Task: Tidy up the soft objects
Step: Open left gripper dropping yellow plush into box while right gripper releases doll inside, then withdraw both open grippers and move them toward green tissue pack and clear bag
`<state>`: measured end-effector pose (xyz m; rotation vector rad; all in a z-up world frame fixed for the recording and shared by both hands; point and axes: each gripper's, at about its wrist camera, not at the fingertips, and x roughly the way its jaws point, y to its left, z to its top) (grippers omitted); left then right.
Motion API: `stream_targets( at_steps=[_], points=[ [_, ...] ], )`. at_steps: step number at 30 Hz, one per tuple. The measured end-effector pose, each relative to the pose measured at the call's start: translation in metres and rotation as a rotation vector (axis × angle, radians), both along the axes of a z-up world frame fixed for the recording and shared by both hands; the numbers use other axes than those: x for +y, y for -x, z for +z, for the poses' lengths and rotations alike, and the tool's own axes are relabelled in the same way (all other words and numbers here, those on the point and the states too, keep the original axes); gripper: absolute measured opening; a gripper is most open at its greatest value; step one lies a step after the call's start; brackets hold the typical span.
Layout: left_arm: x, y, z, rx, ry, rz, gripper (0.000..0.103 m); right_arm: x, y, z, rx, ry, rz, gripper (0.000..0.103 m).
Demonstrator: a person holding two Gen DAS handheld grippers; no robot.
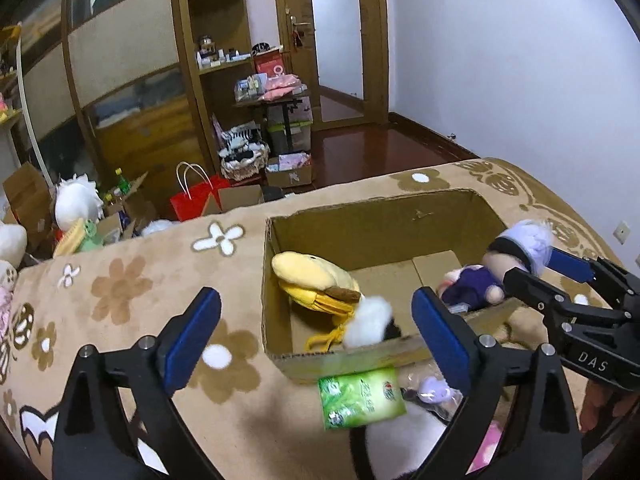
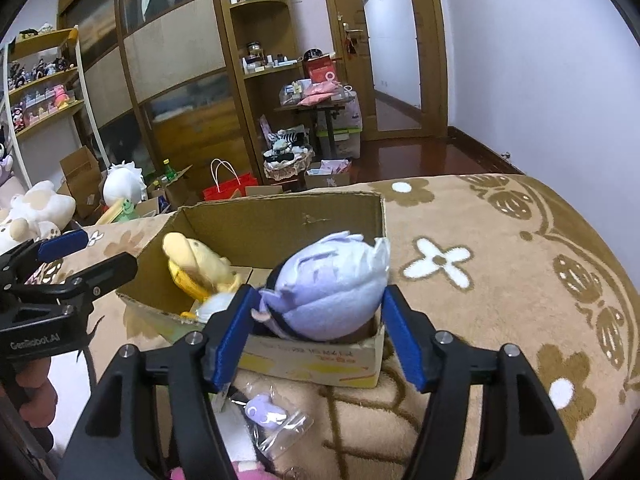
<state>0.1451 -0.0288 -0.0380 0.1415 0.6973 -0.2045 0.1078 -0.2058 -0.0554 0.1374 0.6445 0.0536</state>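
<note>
**Plush doll going into the box on the bed**

A cluttered bedroom, wooden shelves and wardrobe behind, and in front a bed (image 2: 500, 280) under a tan flower-patterned blanket, where a cardboard box (image 1: 360, 232) sits open. The purple-haired doll (image 2: 332, 296) is at the box's near right corner, its head above the rim and its dark body lying down inside, as the left wrist view shows. The right claw (image 2: 316, 340) straddles the head with blue pads either side; a gap shows at each pad, so it looks released, not gripping. The left claw (image 1: 316, 332) hangs spread wide and empty over the box's near-left edge.

The step in hand looks like the drop-off: doll delivered, grip let go. Already inside: a yellow plush (image 1: 316, 280) with a white fluffy tuft (image 1: 368, 320), leaning in the left half.

Next, likely, the claws draw back and pick another soft piece. Nearby, just outside the front wall, lie a small purple charm in a clear bag (image 2: 268, 412) and a green packet (image 1: 360, 396).
</note>
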Motion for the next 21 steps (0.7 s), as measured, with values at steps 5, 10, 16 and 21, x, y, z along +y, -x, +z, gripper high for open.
stream_targets(
  at_steps=[5, 10, 16, 21],
  points=[
    [0.007, 0.009, 0.007, -0.002, -0.007, 0.017, 0.098, -0.002, 0.014, 0.011, -0.029, -0.028, -0.006, 0.090],
    [0.013, 0.018, 0.010, 0.016, -0.010, 0.029, 0.098, -0.001, 0.022, 0.017, -0.020, -0.039, -0.001, 0.098],
    [0.013, 0.027, 0.012, 0.060, -0.026, 0.024, 0.098, 0.005, 0.037, 0.023, -0.020, -0.031, 0.002, 0.103],
    [0.018, 0.034, 0.009, 0.122, -0.010, 0.021, 0.098, 0.010, 0.044, 0.024, 0.004, -0.021, 0.013, 0.103]
  ],
)
